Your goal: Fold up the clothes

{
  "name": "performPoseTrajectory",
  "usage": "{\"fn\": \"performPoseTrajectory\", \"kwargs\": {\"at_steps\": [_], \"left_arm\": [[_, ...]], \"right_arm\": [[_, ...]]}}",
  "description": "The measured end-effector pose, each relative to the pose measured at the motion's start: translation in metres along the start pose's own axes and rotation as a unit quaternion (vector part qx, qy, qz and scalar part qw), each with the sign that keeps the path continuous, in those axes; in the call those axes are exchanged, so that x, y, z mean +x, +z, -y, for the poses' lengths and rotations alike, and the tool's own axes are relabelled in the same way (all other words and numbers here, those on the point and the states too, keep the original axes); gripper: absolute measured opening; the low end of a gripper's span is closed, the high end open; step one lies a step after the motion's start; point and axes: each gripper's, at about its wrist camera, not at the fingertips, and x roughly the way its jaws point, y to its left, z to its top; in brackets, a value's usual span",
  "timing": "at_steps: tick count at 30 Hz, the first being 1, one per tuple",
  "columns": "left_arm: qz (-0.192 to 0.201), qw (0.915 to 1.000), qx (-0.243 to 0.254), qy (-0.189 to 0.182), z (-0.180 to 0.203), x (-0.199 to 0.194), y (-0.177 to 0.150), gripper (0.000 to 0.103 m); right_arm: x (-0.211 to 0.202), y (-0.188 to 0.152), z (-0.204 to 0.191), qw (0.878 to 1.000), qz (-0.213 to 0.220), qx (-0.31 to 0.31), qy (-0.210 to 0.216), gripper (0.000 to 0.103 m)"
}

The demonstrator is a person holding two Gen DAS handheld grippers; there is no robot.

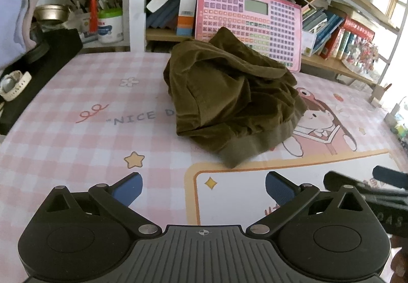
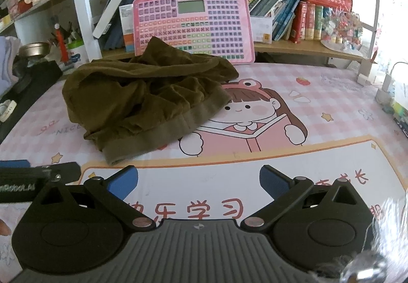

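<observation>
On a pink-and-white checked desk mat (image 1: 63, 130) printed with a cartoon girl reading a book, an olive-green garment (image 1: 229, 97) lies crumpled in a soft heap. Its fabric looks velvety, with a fine nap that catches the light along the folds, and a flat ribbed hem band (image 2: 158, 135) runs along the near edge. The heap sits toward the back middle of the mat, its far side rising just in front of a pink plastic learning tablet (image 2: 196, 25) with a grid of small square keys and a grey screen, which leans against a shelf of books (image 2: 306, 18).

Near the front edge of the mat, the left gripper (image 1: 204, 188) hovers with its black linkage arms spread and its blue textured pads (image 1: 132, 186) wide apart, nothing between them. The right gripper (image 2: 197, 181) is likewise splayed wide and empty, just beside the left one, whose blue pad tip and black body show at the left of the right wrist view. Both stand clear of the garment, short of its hem.

A white wristwatch (image 1: 12, 84) rests on a black object at the left of the mat.
</observation>
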Motion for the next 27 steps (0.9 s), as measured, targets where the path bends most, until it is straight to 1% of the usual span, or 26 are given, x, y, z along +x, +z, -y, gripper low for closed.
{"fn": "performPoseTrajectory", "kwargs": {"at_steps": [5, 8, 14, 17, 25, 27], "left_arm": [[0.009, 1.0, 0.002, 0.002, 0.0, 0.006, 0.007, 0.103], [0.014, 0.9999, 0.003, 0.008, 0.001, 0.011, 0.014, 0.103], [0.023, 0.9995, 0.006, 0.021, 0.003, 0.022, 0.028, 0.103], [0.026, 0.9993, 0.004, 0.028, 0.004, 0.028, 0.035, 0.103], [0.025, 0.9961, -0.052, 0.066, 0.004, 0.058, 0.058, 0.103], [0.009, 0.9947, -0.069, 0.075, 0.005, 0.07, 0.062, 0.101]], "right_arm": [[-0.005, -0.004, -0.003, 1.0, 0.004, -0.021, -0.009, 0.102], [-0.007, -0.007, 0.001, 1.0, 0.002, -0.021, -0.014, 0.102], [-0.008, -0.01, 0.02, 1.0, -0.009, -0.003, -0.024, 0.102], [-0.005, -0.009, 0.028, 1.0, -0.013, -0.005, -0.019, 0.102], [0.004, 0.004, 0.057, 1.0, -0.011, -0.013, 0.008, 0.102], [0.007, 0.007, 0.067, 1.0, -0.012, -0.009, 0.014, 0.102]]}}
